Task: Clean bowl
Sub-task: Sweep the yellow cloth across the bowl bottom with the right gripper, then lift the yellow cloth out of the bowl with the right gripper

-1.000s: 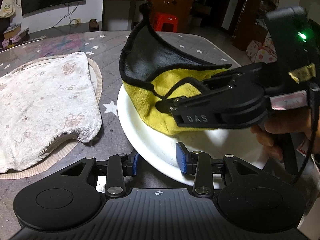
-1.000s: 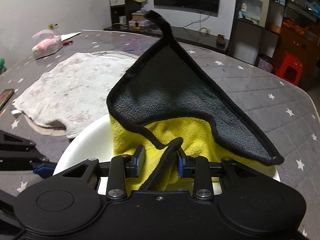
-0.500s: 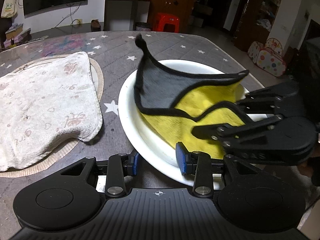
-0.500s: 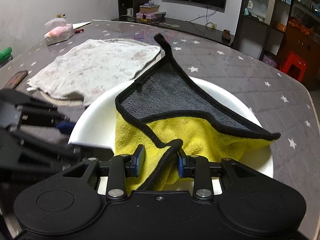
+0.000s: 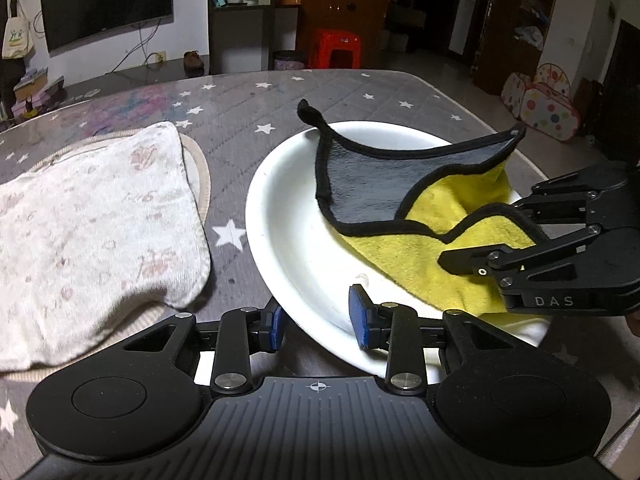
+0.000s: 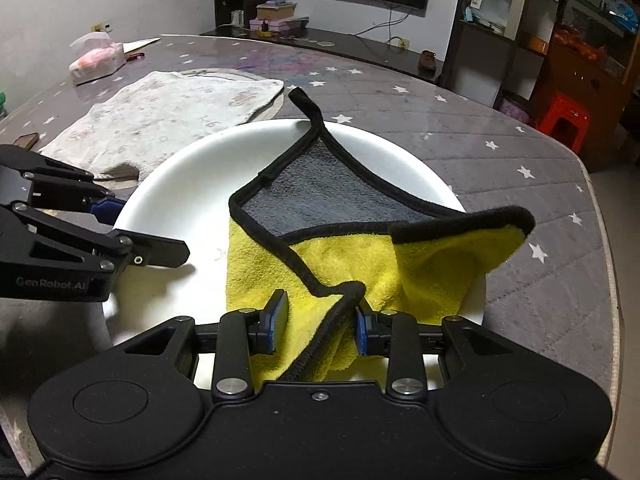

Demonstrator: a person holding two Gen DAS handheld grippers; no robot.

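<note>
Left wrist view: the wide, shallow white bowl [image 5: 304,248] fills the centre and right of the frame, resting on the grey star-printed worktop [image 5: 248,104]. Its near rim runs between the blue-padded fingers [image 5: 362,316] of the left gripper [image 5: 316,318] at lower centre — one pad outside the rim, one inside — and the gap is narrowing, though neither pad clearly presses the rim. A yellow-and-grey microfibre cloth with black edging [image 5: 404,208] lies in the bowl's right half. At the right edge, the right gripper [image 5: 532,240] reaches in over the cloth. A pale floral towel [image 5: 92,224] lies at left.

Right wrist view: the right gripper [image 6: 320,322] at lower centre has its fingers [image 6: 278,318] clamped on a bunched fold of the cloth [image 6: 360,256], which spreads over the bowl [image 6: 188,184] ahead. The left gripper [image 6: 132,232] sits at the bowl's left rim — its far pad is hidden.
</note>
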